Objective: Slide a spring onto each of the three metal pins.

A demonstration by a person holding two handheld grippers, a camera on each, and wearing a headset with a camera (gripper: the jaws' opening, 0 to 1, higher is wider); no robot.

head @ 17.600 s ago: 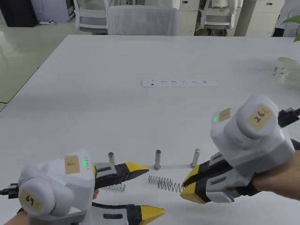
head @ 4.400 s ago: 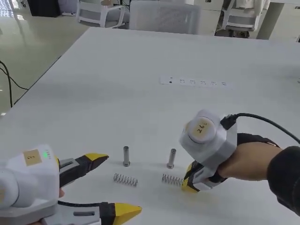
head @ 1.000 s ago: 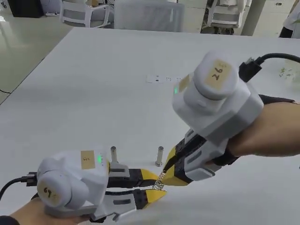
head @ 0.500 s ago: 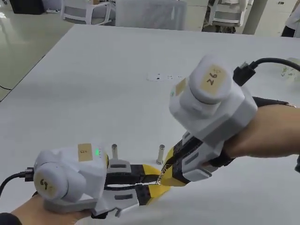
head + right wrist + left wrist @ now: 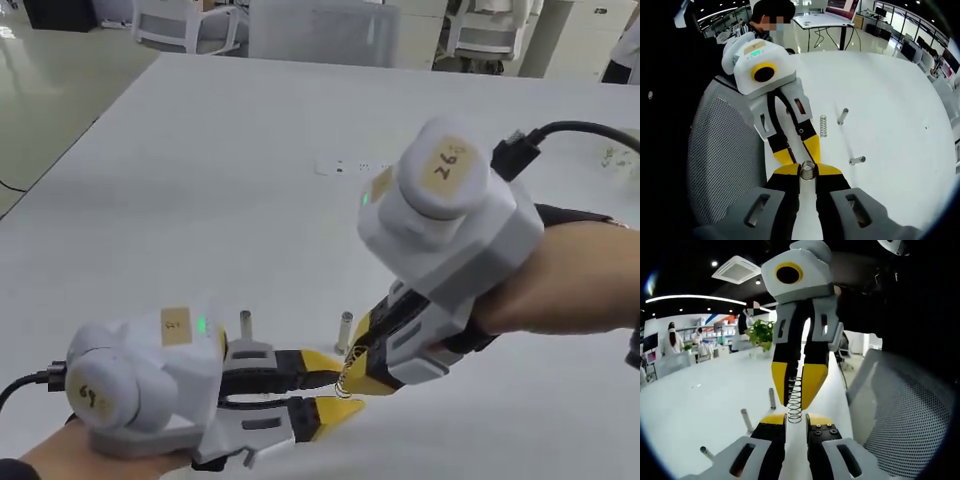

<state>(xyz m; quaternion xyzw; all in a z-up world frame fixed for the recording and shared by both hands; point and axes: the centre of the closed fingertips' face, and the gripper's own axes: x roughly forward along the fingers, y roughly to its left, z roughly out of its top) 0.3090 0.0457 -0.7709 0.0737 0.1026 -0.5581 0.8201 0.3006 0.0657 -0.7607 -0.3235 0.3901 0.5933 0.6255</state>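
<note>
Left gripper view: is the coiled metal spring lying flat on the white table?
No, the coiled metal spring is pinched between the right gripper's yellow-tipped jaws, held in the air.

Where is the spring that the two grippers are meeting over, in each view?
Head view: the spring is low centre, at the right gripper's jaws.
Left gripper view: centre, between the right gripper's jaws, reaching down to the left gripper.
Right gripper view: bottom centre, end-on between that gripper's own jaws.
Shared landmark: the metal pins standing on the white table.
</note>
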